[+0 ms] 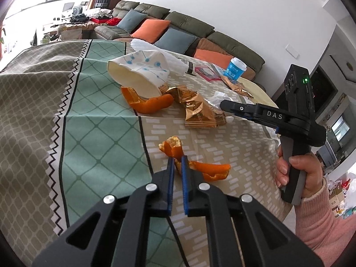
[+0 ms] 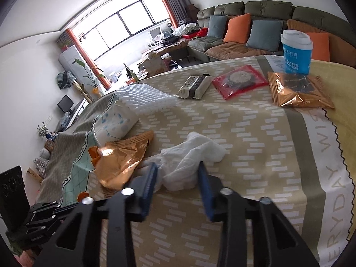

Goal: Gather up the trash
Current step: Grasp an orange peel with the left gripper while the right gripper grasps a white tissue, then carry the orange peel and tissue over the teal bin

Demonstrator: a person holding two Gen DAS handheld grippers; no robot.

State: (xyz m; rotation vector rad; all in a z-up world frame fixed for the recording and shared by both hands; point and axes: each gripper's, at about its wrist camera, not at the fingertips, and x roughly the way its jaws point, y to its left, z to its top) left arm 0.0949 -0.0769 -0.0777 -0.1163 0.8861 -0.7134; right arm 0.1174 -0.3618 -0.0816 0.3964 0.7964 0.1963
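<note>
Peel (image 1: 175, 158) on bench (image 1: 100, 120) near front edge, pinched in left claw (image 1: 177, 159). Tissue (image 2: 189, 155) mid-bench beside gold wrapper (image 2: 120, 158), between right claw (image 2: 178, 169) pads, both pads touching it.

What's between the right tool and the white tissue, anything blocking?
Nothing visible. The crumpled tissue already sits between the right tool's blue pads, with the gold wrapper lying just off to its left, not in the path.

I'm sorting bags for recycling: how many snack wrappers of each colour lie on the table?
Gold wrappers: 2
Red wrapper: 1
Black-and-white wrapper: 1
Total: 4
</note>
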